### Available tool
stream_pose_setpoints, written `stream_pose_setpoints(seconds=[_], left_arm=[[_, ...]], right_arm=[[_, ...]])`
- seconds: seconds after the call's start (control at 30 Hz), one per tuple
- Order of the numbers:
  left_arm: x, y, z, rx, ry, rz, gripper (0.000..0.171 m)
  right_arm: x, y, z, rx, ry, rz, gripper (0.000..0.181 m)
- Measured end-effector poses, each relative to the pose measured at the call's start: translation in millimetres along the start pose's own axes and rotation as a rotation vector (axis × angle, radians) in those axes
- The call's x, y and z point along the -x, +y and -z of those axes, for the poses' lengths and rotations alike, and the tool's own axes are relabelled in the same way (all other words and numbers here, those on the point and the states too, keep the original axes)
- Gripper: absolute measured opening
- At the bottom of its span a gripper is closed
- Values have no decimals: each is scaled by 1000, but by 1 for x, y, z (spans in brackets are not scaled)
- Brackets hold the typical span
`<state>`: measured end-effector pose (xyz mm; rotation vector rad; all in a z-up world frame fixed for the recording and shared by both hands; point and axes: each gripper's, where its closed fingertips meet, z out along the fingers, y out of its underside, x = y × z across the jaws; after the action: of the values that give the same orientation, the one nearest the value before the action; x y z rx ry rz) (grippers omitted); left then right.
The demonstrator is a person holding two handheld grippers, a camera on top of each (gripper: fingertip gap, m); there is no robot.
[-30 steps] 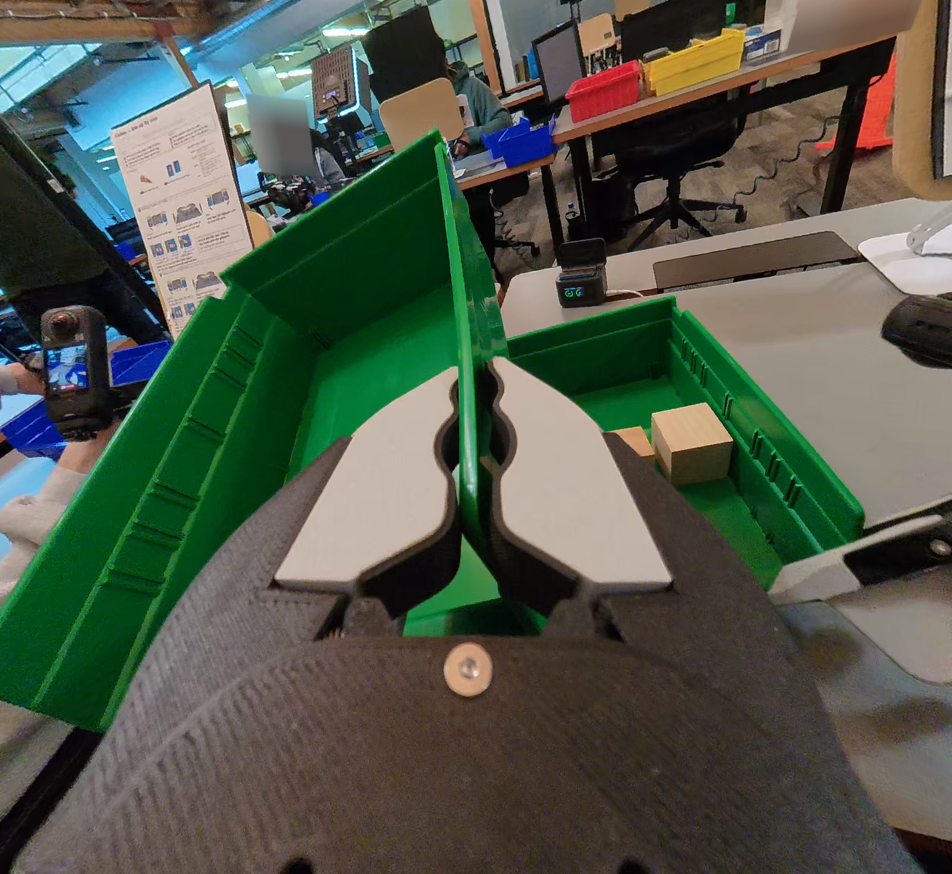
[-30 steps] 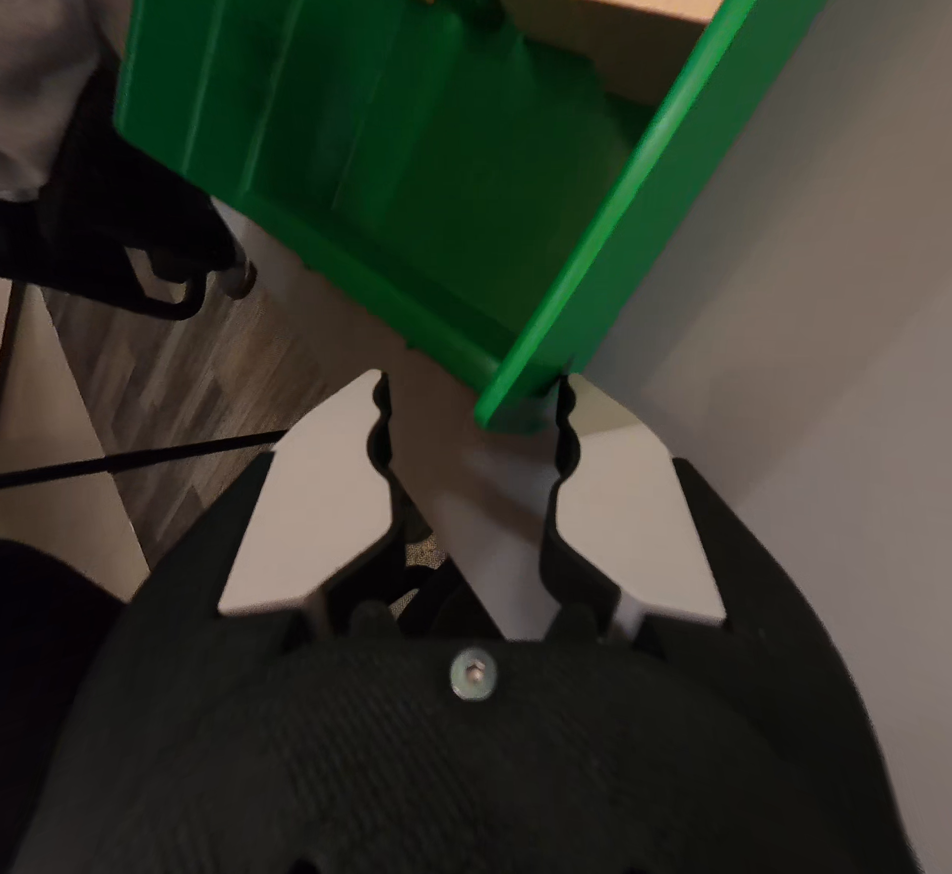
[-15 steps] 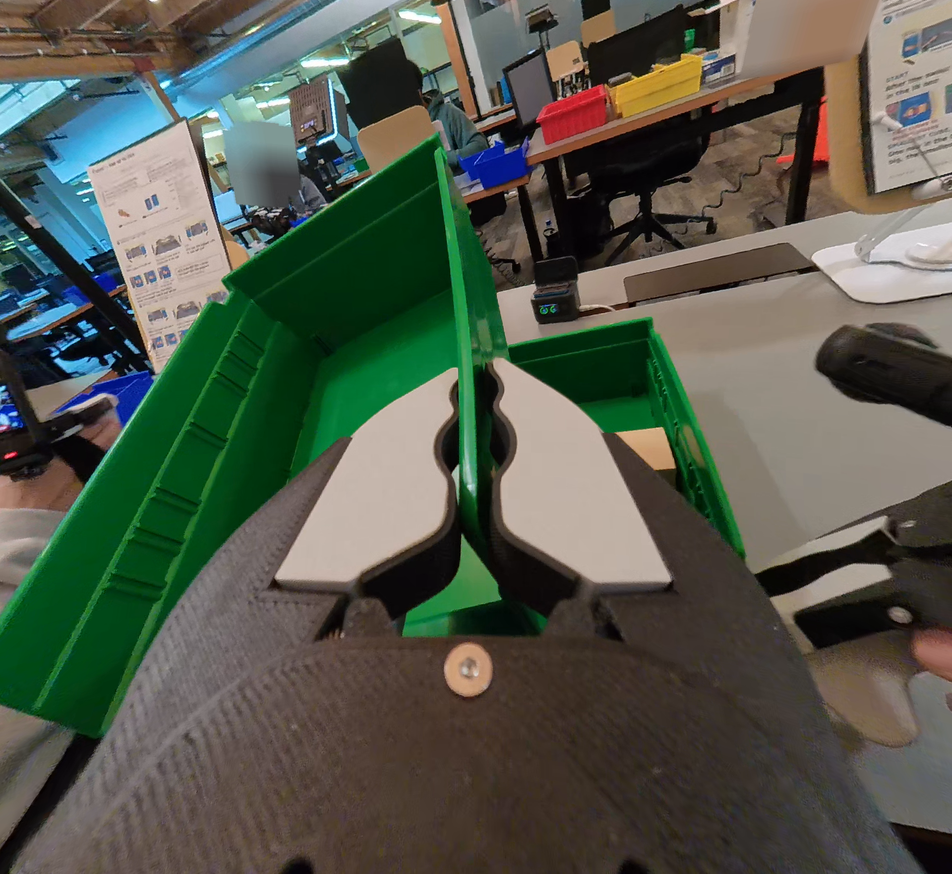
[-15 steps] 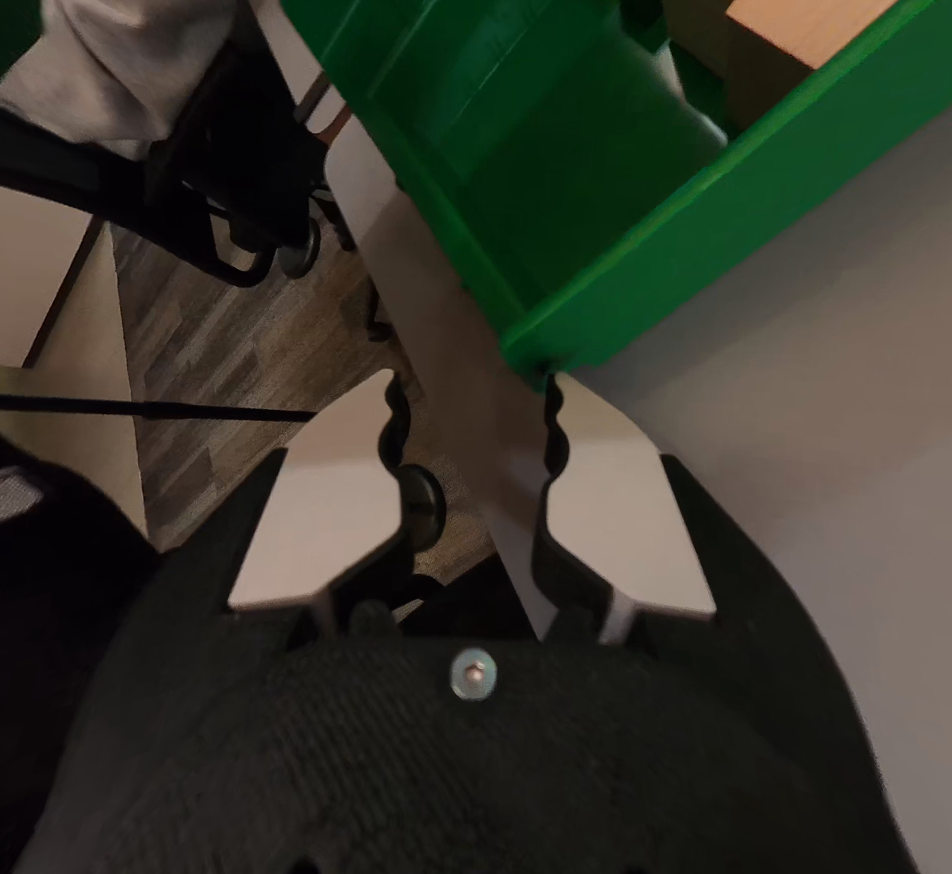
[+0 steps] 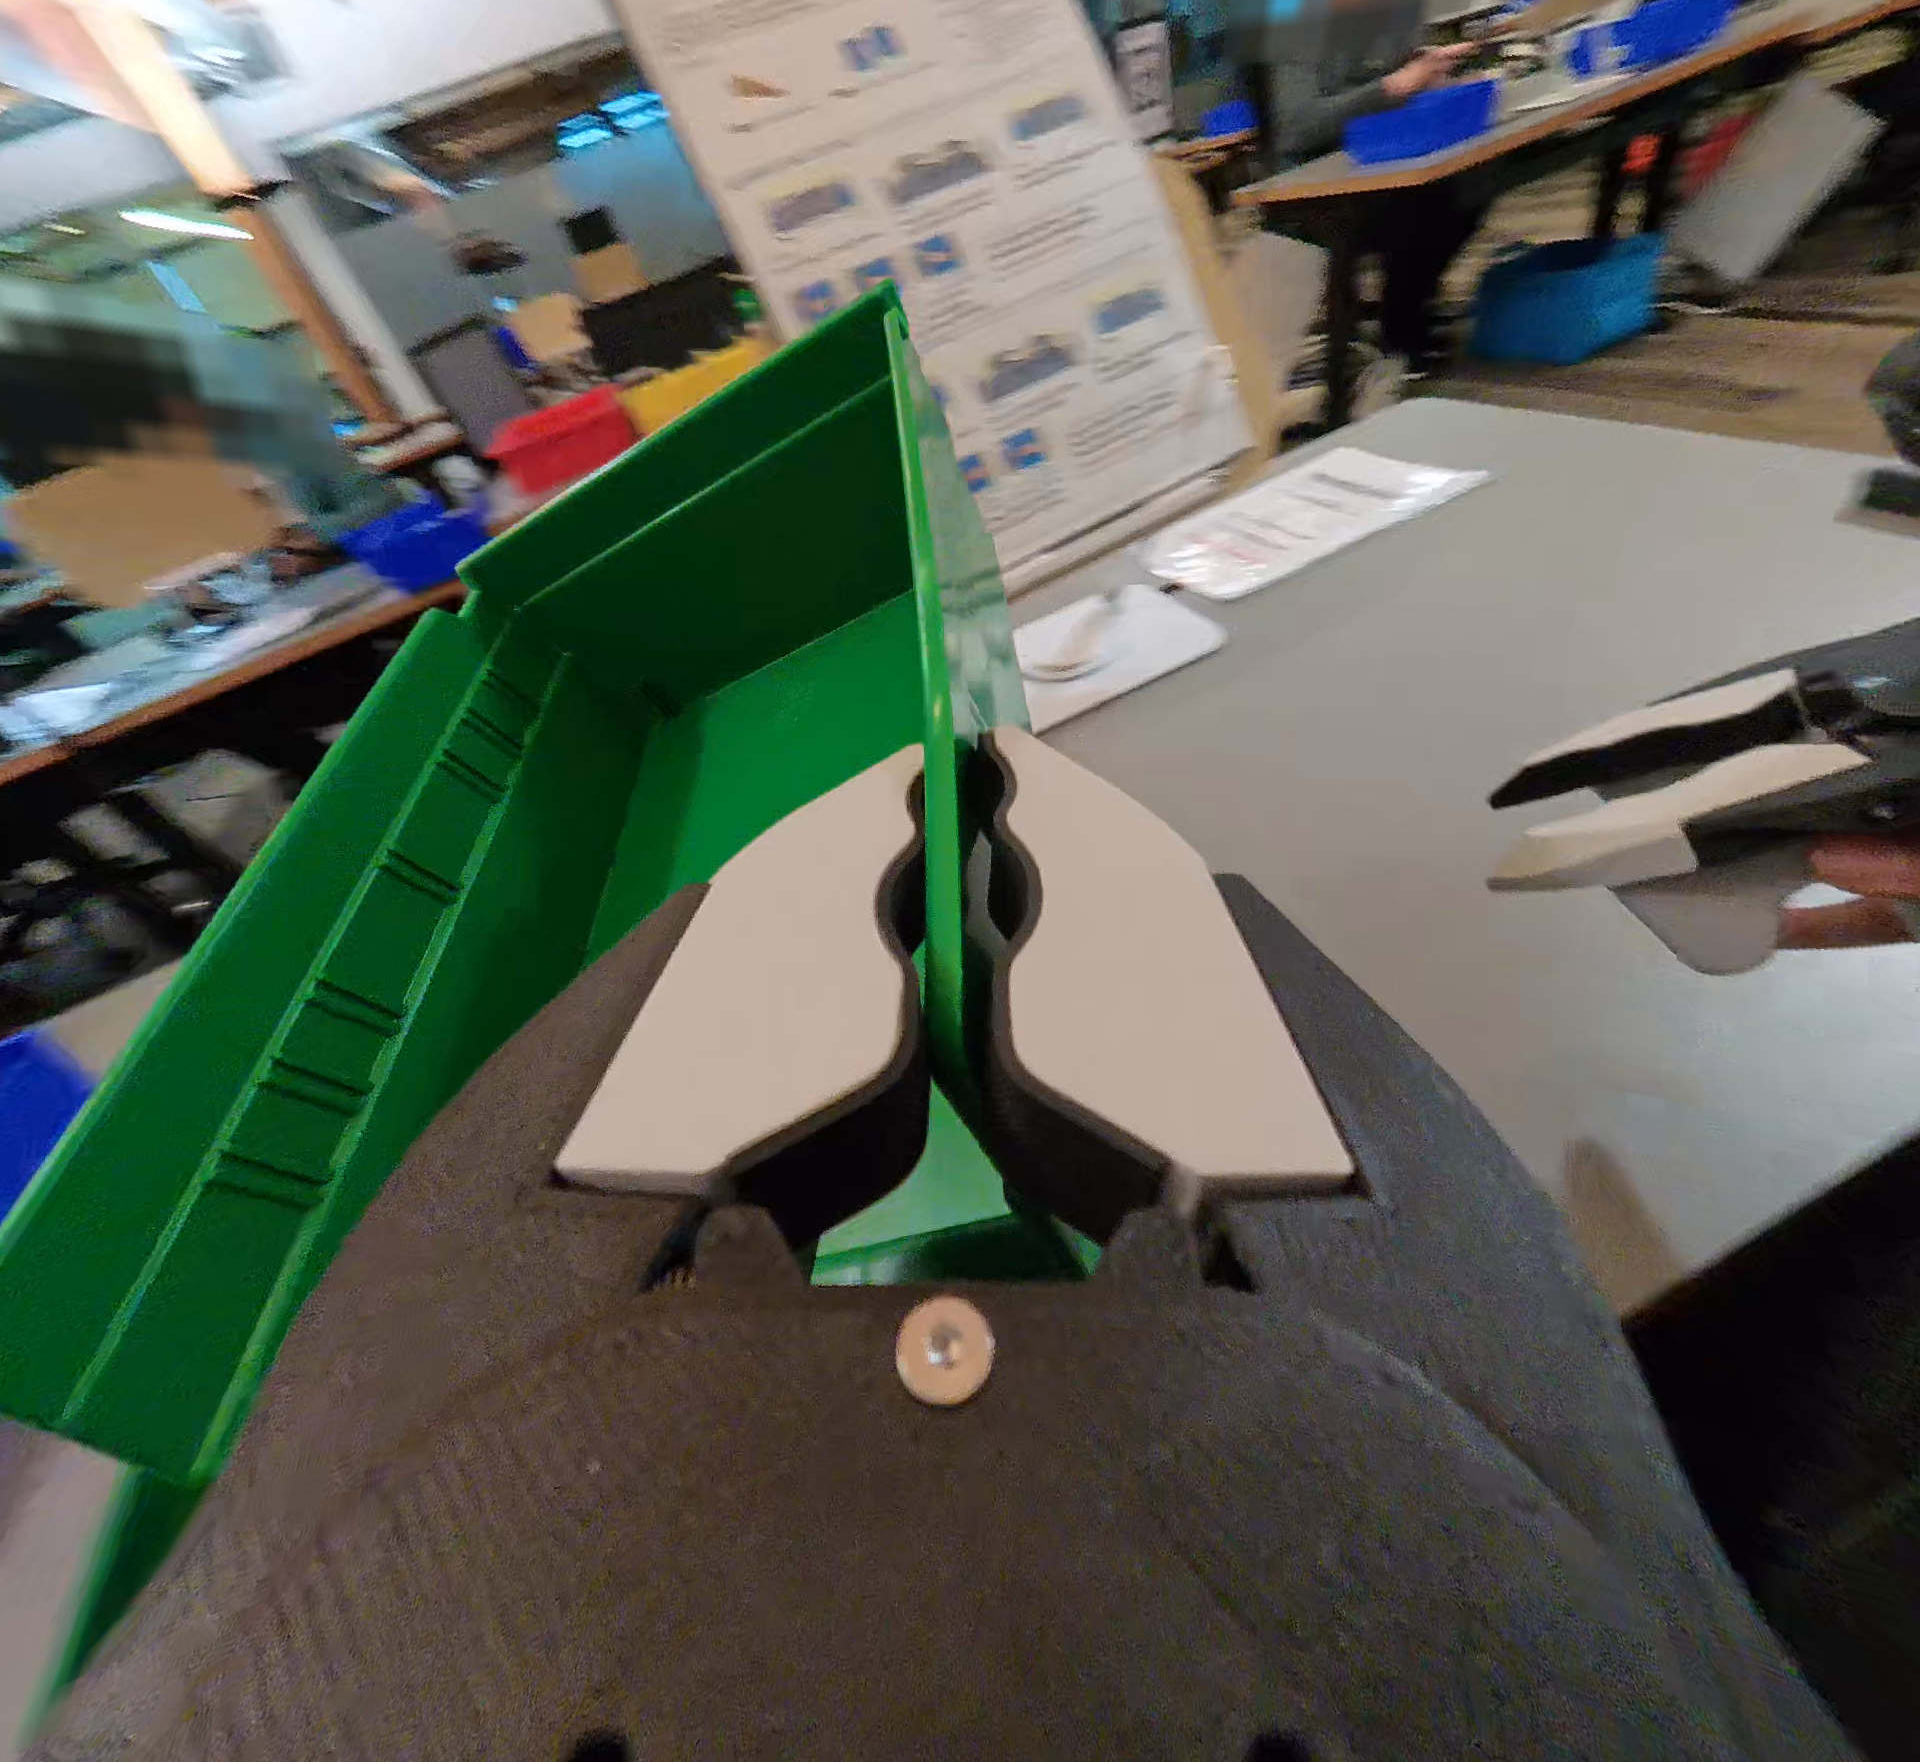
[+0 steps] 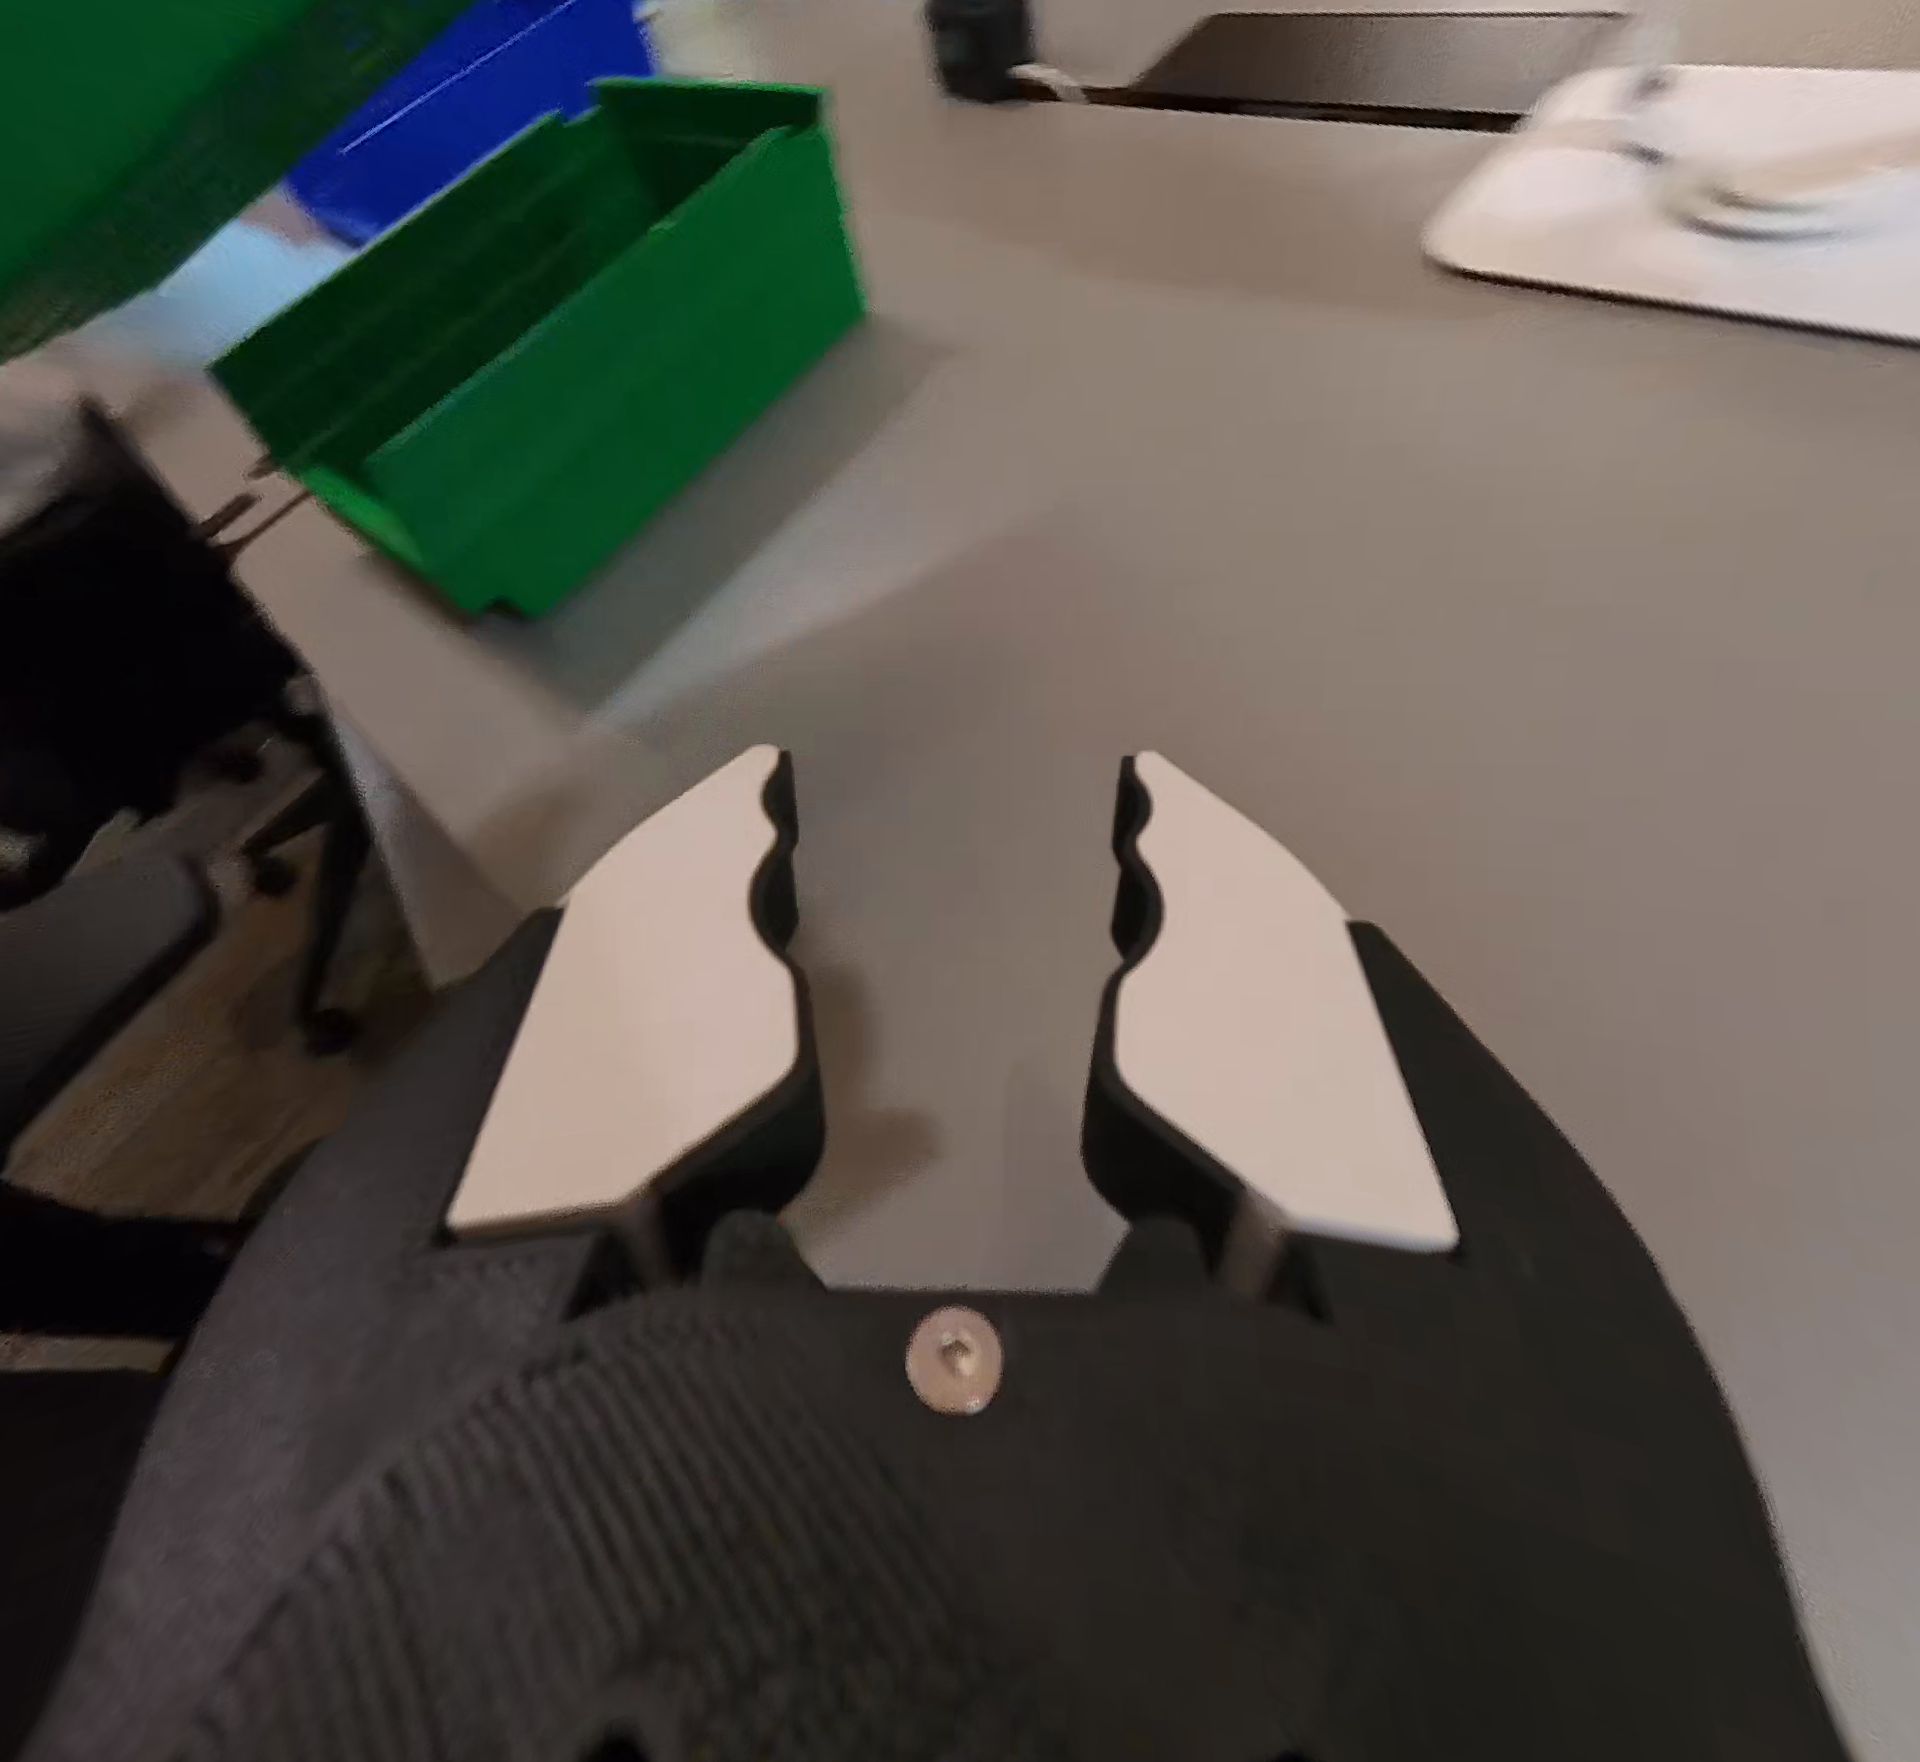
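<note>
My left gripper point(image 5: 951, 767) is shut on the right side wall of an empty green bin point(image 5: 582, 839) and holds it up off the table; the bin's underside fills the top left of the right wrist view point(image 6: 156, 50). My right gripper point(image 6: 954, 772) is open and empty above the grey table point(image 6: 1351, 590); it also shows at the right of the left wrist view point(image 5: 1507, 829). A second green bin point(image 6: 582, 382) stands on the table near its left edge, ahead and left of the right gripper. Its inside is hidden from here.
A white pad point(image 6: 1704, 195) lies at the table's far right, and a small black device point(image 6: 971, 45) and a dark flat mat point(image 6: 1351, 55) at the back. A blue bin point(image 6: 488, 102) sits beyond the table. A poster board point(image 5: 935, 185) and papers point(image 5: 1309, 517) stand behind.
My left gripper has swung the held bin round, away from the second bin. My right gripper has pulled back from the second bin's corner and now sits over bare table.
</note>
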<state>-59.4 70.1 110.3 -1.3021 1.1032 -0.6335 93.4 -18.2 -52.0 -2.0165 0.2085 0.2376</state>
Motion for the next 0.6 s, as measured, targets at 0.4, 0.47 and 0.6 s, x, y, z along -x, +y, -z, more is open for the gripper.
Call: stream_pose_setpoints(seconds=[0.4, 0.47, 0.6], left_arm=[[-261, 17, -164, 119, 324, 7, 5], [-306, 22, -185, 143, 353, 5, 5], [-388, 29, -210, 146, 394, -78, 4]], right_arm=[[-137, 42, 166, -245, 313, -185, 59], [-145, 39, 178, -263, 318, -224, 61], [-169, 49, 195, -213, 410, -235, 63]])
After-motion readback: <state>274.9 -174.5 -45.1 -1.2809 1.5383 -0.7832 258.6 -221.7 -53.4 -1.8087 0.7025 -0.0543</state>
